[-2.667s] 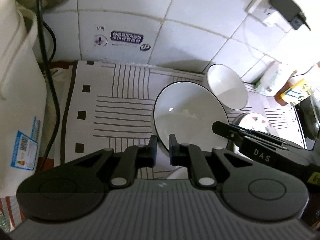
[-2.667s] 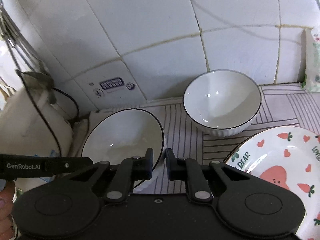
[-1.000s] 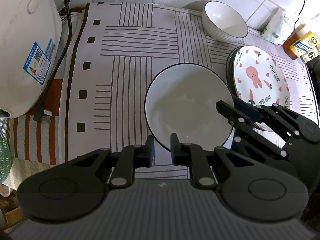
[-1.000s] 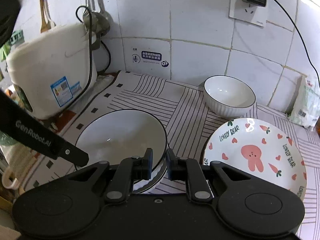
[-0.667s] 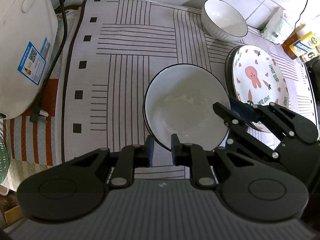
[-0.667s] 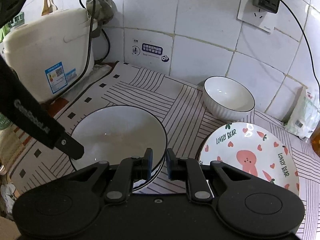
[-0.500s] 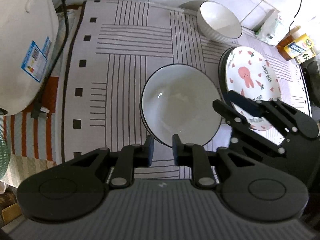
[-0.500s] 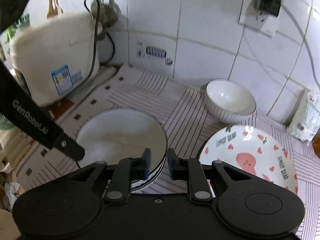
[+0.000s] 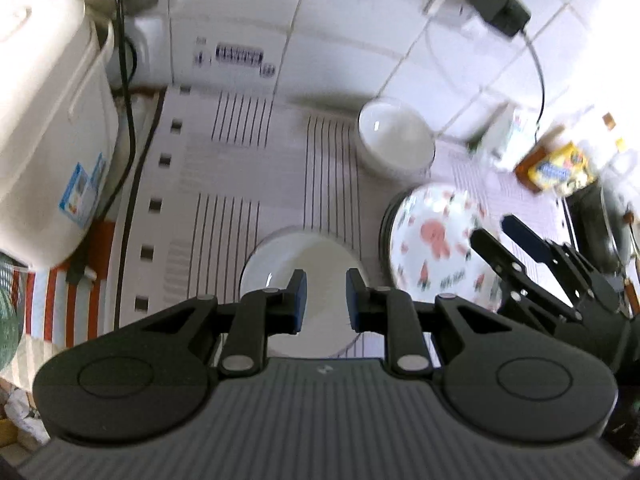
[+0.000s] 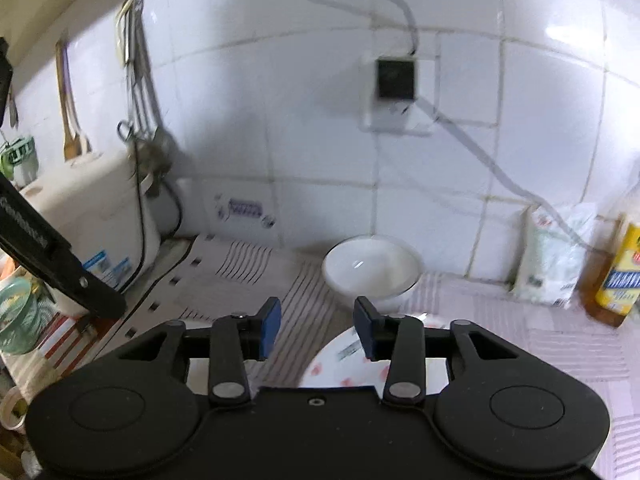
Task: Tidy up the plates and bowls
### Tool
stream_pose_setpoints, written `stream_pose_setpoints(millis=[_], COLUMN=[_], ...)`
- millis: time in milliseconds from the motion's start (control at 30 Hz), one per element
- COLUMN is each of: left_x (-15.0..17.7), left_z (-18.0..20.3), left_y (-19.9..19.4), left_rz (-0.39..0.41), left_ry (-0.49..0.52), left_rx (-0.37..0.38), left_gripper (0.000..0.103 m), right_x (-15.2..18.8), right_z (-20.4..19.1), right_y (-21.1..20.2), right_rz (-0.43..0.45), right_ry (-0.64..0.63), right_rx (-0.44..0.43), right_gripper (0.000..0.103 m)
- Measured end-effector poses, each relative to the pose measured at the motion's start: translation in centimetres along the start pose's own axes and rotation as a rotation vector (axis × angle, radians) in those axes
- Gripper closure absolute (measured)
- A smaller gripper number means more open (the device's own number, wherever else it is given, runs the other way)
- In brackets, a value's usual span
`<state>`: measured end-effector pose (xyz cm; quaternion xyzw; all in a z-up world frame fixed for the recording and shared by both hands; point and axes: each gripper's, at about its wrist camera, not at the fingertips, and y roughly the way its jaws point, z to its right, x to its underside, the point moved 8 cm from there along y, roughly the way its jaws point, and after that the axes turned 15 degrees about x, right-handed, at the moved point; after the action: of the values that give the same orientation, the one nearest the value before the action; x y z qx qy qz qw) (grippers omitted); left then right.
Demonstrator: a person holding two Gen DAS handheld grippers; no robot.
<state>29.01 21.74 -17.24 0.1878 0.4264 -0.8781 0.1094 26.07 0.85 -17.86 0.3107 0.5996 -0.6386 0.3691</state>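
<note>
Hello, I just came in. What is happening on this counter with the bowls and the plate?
A person holds a claw in each hand and is tidying dishes. Both the left claw and the right claw are open and hold nothing. A wide white bowl sits on the striped cloth below the left claw. Beside it lies a plate with a pink cartoon print, and a smaller white bowl stands near the tiled wall.

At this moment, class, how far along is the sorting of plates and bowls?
Done: the wide bowl rests on the striped mat, and the printed plate tops a stack. In hand: nothing; left gripper and right gripper are open. Left: the small bowl by the wall.
</note>
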Motion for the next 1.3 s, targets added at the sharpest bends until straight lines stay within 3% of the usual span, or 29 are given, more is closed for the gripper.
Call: stream_pose_setpoints(millis=[67, 167, 300, 400, 633, 800, 1000, 1167, 1300], left_x=[-0.7, -1.6, -2.9, -3.6, -4.8, -5.5, -7.1, -8.6, -9.5], left_z=[0.5, 0.9, 0.9, 1.0, 1.9, 3.0, 4.0, 2.2, 0.6], left_y=[0.1, 0.4, 0.9, 2.0, 6.0, 9.3, 11.5, 14.6, 16.9], left_rz=[0.029, 0.053, 0.092, 0.086, 0.065, -0.004, 0.018, 0.012, 0.024], left_ry=[0.000, -0.018, -0.034, -0.035, -0.007, -0.021, -0.019, -0.059, -0.083], left_rx=[-0.010, 0.006, -0.027, -0.039, -0.075, -0.050, -0.057, -0.081, -0.091], left_gripper=[0.081, 0.070, 0.066, 0.058, 0.053, 0.053, 0.053, 0.053, 0.053], right_x=[-0.6, -1.2, -1.6, -1.6, -1.3, -0.7, 0.7, 1.2, 1.6], right_z=[1.4, 3.8, 6.4, 7.8, 9.0, 8.3, 7.5, 7.8, 7.5], right_y=[0.3, 1.2, 2.3, 3.8, 7.5, 10.3, 13.8, 16.2, 18.2], right_rz=[0.029, 0.047, 0.054, 0.056, 0.025, -0.060, -0.181, -0.240, -0.277], right_ry=[-0.001, 0.004, 0.015, -0.020, -0.073, -0.008, 0.144, 0.295, 0.355], right_rx=[0.012, 0.042, 0.044, 0.046, 0.029, -0.035, -0.089, -0.133, -0.113], right_gripper=[0.051, 0.051, 0.047, 0.046, 0.044, 0.042, 0.042, 0.042, 0.043])
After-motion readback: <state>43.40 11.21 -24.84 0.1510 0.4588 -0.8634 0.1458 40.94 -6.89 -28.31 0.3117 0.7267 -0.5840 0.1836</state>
